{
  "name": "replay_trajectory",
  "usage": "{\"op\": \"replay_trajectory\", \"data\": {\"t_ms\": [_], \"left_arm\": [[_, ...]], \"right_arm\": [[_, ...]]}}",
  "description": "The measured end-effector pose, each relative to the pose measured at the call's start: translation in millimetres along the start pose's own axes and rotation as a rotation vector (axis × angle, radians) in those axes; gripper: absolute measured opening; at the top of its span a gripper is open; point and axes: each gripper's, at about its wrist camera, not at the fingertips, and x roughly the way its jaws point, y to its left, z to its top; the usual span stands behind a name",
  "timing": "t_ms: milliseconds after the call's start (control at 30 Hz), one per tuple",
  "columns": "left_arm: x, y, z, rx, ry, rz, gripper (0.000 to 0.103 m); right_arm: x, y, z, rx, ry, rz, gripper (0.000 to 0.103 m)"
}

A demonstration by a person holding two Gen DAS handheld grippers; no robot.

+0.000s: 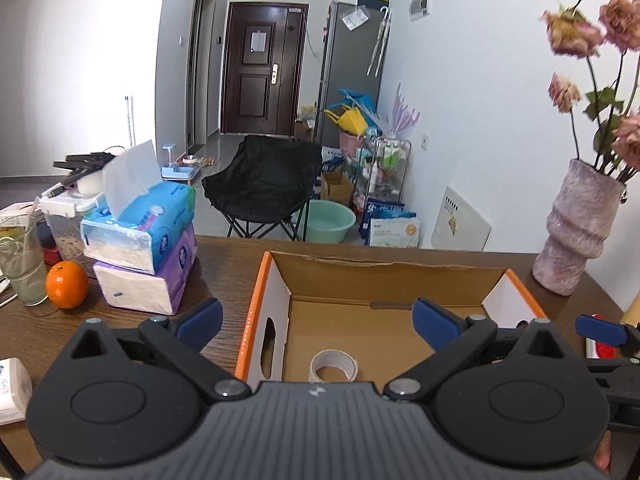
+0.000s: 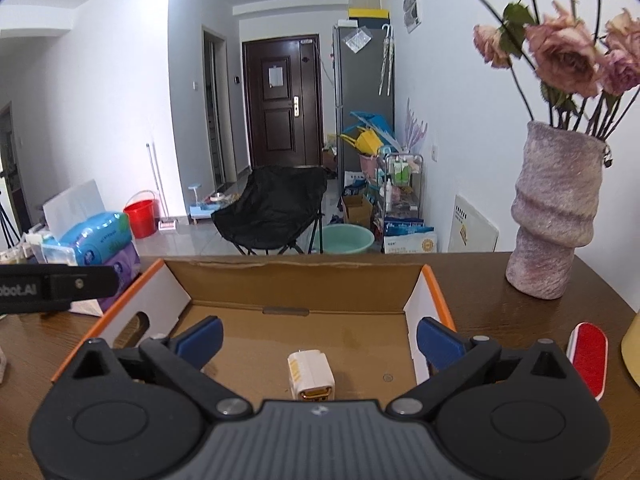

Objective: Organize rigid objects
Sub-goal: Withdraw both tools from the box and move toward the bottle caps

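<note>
An open cardboard box (image 1: 384,270) (image 2: 296,280) with orange edges and white end flaps sits on the brown table. A roll of clear tape (image 1: 333,366) lies flat on the box floor in the left wrist view. In the right wrist view a white charger plug (image 2: 310,376) lies on the box floor. My left gripper (image 1: 320,322) hangs open over the box, nothing between its blue pads (image 1: 202,320). My right gripper (image 2: 319,338) is also open above the box, its pads (image 2: 438,340) clear of the plug. A red and white oblong object (image 2: 588,360) lies right of the box.
Two stacked tissue packs (image 1: 148,240), an orange (image 1: 66,284), a glass (image 1: 22,268) and a lidded container (image 1: 66,216) crowd the table's left. A pink ribbed vase (image 2: 556,208) with dried roses stands at the right. Beyond the table edge is a black folding chair (image 1: 264,180).
</note>
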Motion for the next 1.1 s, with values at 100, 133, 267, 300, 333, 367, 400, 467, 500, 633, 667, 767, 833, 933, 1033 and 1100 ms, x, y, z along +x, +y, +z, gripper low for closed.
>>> {"op": "replay_trajectory", "data": {"t_ms": [100,133,267,300,333,367,400,467,500,633,667,767,833,933,1033,1100], "left_arm": [[-12.0,0.0,-2.0,0.002,-0.006,-0.006,0.103],[-15.1,0.2,-3.7,0.001,-0.007,-0.008,0.103],[-30.3,0.0,-9.4,0.001,-0.008,-0.008,0.103],[-34.1,0.2,-10.6,0.000,-0.009,-0.009,0.103],[-37.7,0.3,-11.9,0.000,-0.010,-0.009,0.103],[-41.4,0.9,-13.8,-0.001,-0.010,-0.010,0.103],[-44.9,1.0,-15.4,-0.002,-0.011,-0.009,0.103],[-52.6,1.8,-18.2,0.000,-0.013,-0.010,0.103],[-55.9,1.9,-19.7,0.000,-0.014,-0.010,0.103],[-70.4,3.2,-26.3,0.001,-0.011,-0.009,0.103],[-74.5,3.3,-28.4,0.002,-0.009,-0.007,0.103],[-87.1,4.2,-34.1,0.002,-0.011,-0.001,0.103],[-96.6,5.1,-37.9,0.003,-0.016,0.001,0.103],[-111.8,6.8,-43.8,0.000,-0.022,-0.001,0.103],[-125.2,7.2,-49.0,-0.004,-0.027,0.000,0.103],[-132.8,7.6,-52.4,-0.007,-0.028,0.000,0.103]], "right_arm": [[-12.0,-2.2,0.0,0.007,-0.012,0.000,0.103],[-16.1,-2.6,-0.4,0.009,-0.016,0.000,0.103],[-29.4,-4.5,-2.5,0.015,-0.028,-0.004,0.103],[-32.8,-4.6,-3.1,0.016,-0.030,-0.004,0.103],[-36.8,-4.7,-3.9,0.018,-0.033,-0.004,0.103],[-40.0,-4.7,-4.2,0.019,-0.034,-0.005,0.103],[-43.8,-4.9,-5.3,0.020,-0.036,-0.004,0.103],[-50.9,-4.3,-7.8,0.019,-0.038,-0.006,0.103],[-55.1,-4.0,-9.3,0.019,-0.038,-0.007,0.103],[-67.4,-3.4,-14.8,0.018,-0.038,-0.008,0.103],[-70.9,-3.2,-16.1,0.018,-0.039,-0.008,0.103],[-81.9,-2.7,-20.7,0.019,-0.040,-0.009,0.103],[-90.4,-1.3,-24.6,0.016,-0.042,-0.008,0.103],[-102.0,0.7,-29.7,0.009,-0.041,-0.010,0.103],[-114.4,2.1,-35.3,0.008,-0.045,-0.010,0.103],[-122.0,2.0,-40.5,0.010,-0.046,-0.007,0.103]]}}
